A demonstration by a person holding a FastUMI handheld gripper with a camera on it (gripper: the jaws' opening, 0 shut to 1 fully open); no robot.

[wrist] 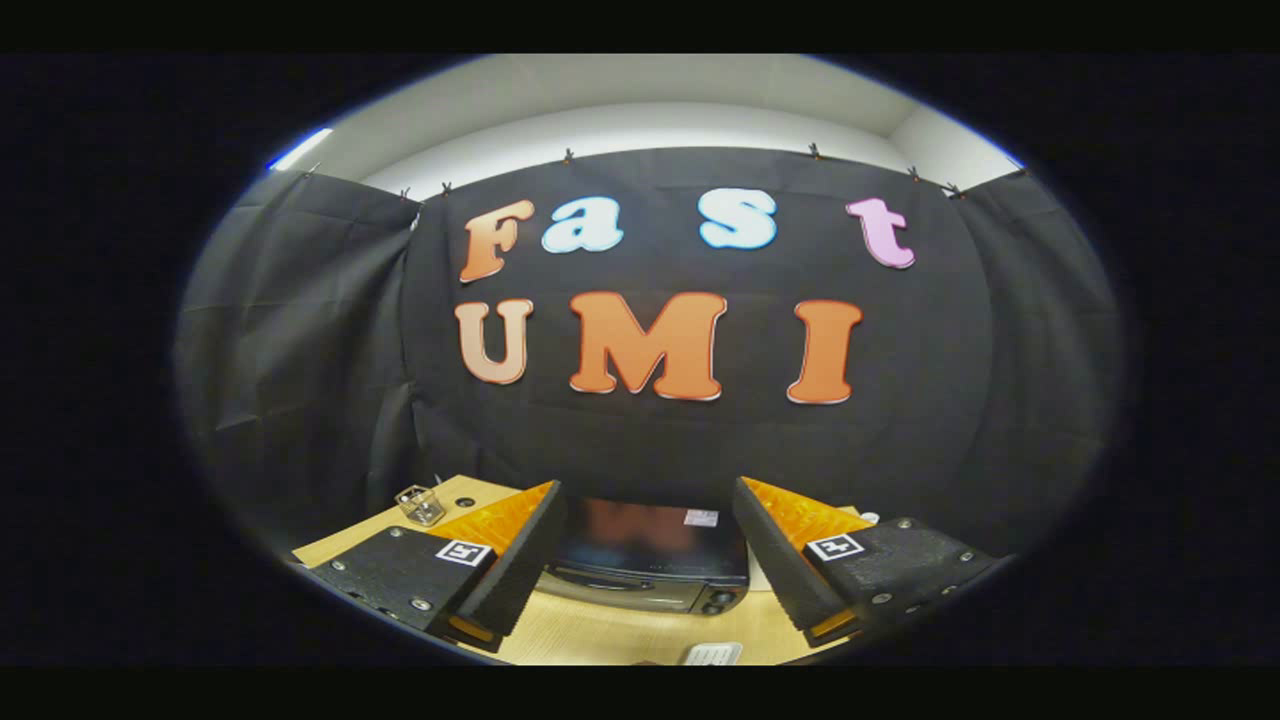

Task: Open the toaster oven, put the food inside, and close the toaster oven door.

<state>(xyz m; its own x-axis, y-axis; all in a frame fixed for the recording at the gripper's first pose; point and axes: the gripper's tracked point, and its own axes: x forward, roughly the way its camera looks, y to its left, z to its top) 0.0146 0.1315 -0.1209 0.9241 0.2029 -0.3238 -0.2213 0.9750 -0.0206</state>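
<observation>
The claw [650, 560] hung high over the worktop [620, 635], its two fingers spread wide with nothing between them, looking down on the toaster oven [650, 565], which stood ahead of the fingers and showed in the gap between them. Only the oven's dark top and the upper strip of its front could be seen, with two round knobs [718, 600] at the front's right end; the door appeared to sit flush and shut, though the steep angle left that a judgement. No food could be made out on the worktop, and the oven's inside was hidden. That fitted two stages alike: the door shut with the food waiting somewhere out of sight, or the door shut again with the food already inside. A small clear holder [420, 505] stood on the worktop beyond the left finger, and a pale flat thing [712, 654] lay near the worktop's front, too cut off to name. As for writing, a small pale sticker [701, 518] lay on the oven's top, too small to read, and each finger's mount carried a square black-and-white marker [464, 552] without words.
</observation>
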